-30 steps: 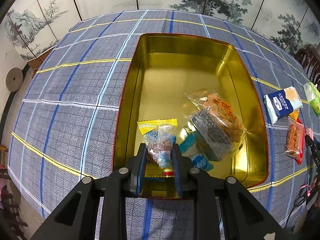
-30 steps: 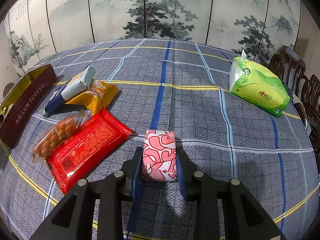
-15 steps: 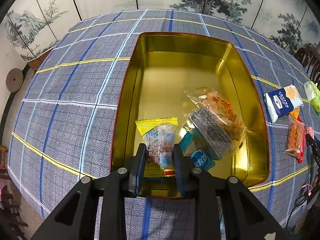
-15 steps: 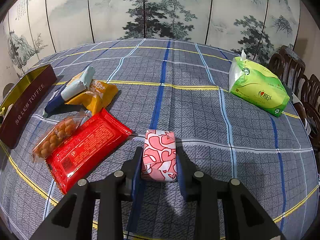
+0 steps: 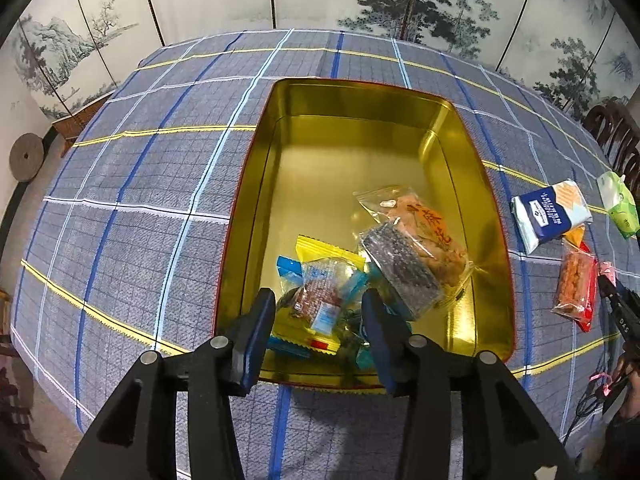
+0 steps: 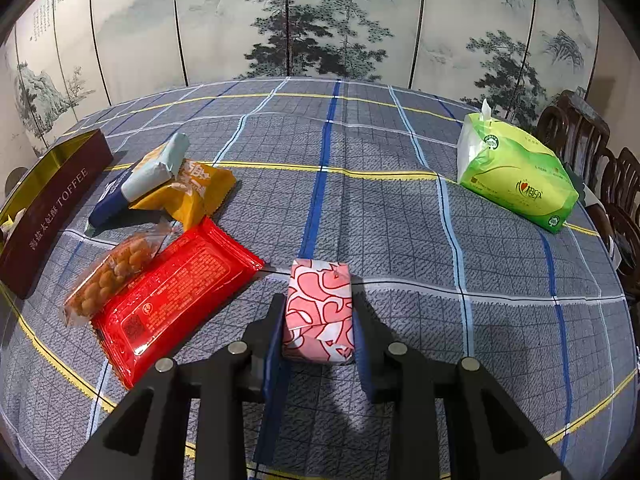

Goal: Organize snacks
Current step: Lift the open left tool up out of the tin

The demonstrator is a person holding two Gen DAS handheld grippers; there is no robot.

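Left wrist view. Left gripper (image 5: 320, 320): jaws just been opening, now spread, pads clear of the yellow-edged clear packet (image 5: 320, 288) lying between them on other wrappers at the near end of the gold tin (image 5: 460, 128). Also in the tin: clear bag of orange biscuits (image 5: 428, 232) and a dark seeded bar (image 5: 400, 272), overlapping. On the checked tablecloth (image 5: 140, 200) to the right of the tin: blue-and-white packet (image 5: 550, 216), peanut bag (image 5: 572, 284).

Right wrist view. Right gripper (image 6: 318, 332): pinching the pink-and-white patterned packet (image 6: 320, 300) across its sides, near the tablecloth; whether lifted or resting, cannot tell. Judged light, soft, crushable; paper-like wrap, not slippery; best held across the middle, gently. To the left: red packet (image 6: 176, 292), yellow packet (image 6: 196, 196). Tin's maroon side lettered TOFFEE, far left. Green tissue pack (image 6: 516, 172), well apart at right.
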